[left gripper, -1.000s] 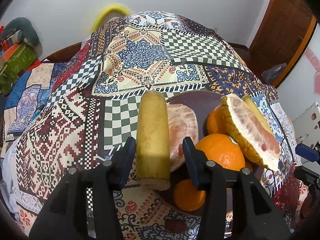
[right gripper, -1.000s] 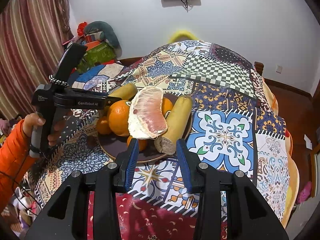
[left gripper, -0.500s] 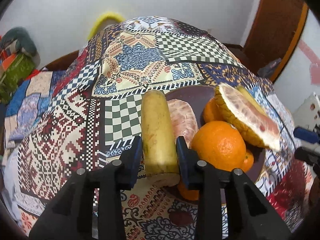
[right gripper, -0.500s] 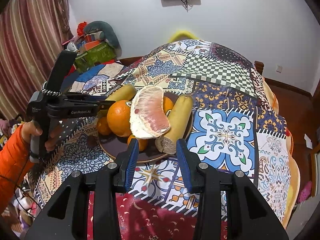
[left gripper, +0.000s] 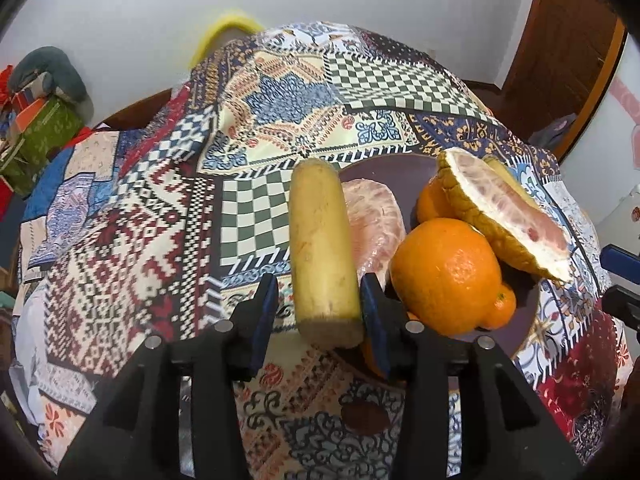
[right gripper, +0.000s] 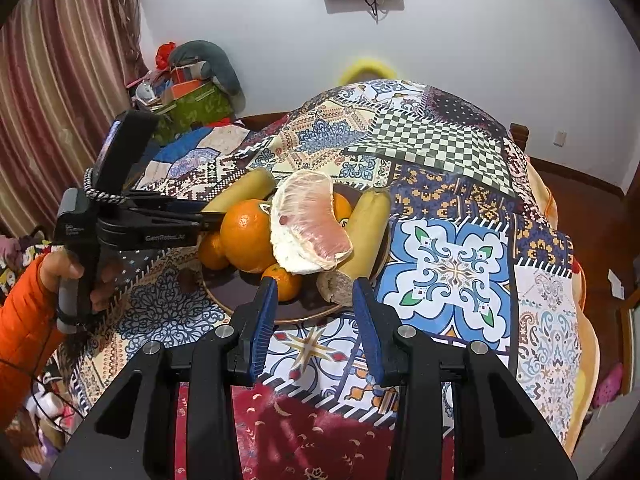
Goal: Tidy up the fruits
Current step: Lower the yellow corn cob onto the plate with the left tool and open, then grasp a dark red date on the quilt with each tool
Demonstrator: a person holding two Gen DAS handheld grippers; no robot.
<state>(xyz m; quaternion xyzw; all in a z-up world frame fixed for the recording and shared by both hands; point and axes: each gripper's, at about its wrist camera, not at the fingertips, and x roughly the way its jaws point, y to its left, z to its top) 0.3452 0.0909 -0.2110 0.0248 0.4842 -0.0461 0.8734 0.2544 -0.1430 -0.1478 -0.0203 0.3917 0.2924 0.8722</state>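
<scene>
left tongs [left gripper: 318, 312]: opening around the banana [left gripper: 320, 248], right pad maybe touching it (hard to tell)
right tongs [right gripper: 314, 300]: partly open, empty

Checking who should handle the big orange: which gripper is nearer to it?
Left. The left gripper sits right beside the big orange, its opening jaws around a banana. The right gripper hangs back at the plate's edge.

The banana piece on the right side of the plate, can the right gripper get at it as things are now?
Probably yes: the right gripper is empty, and that banana piece's cut end faces it, nothing between.
</scene>
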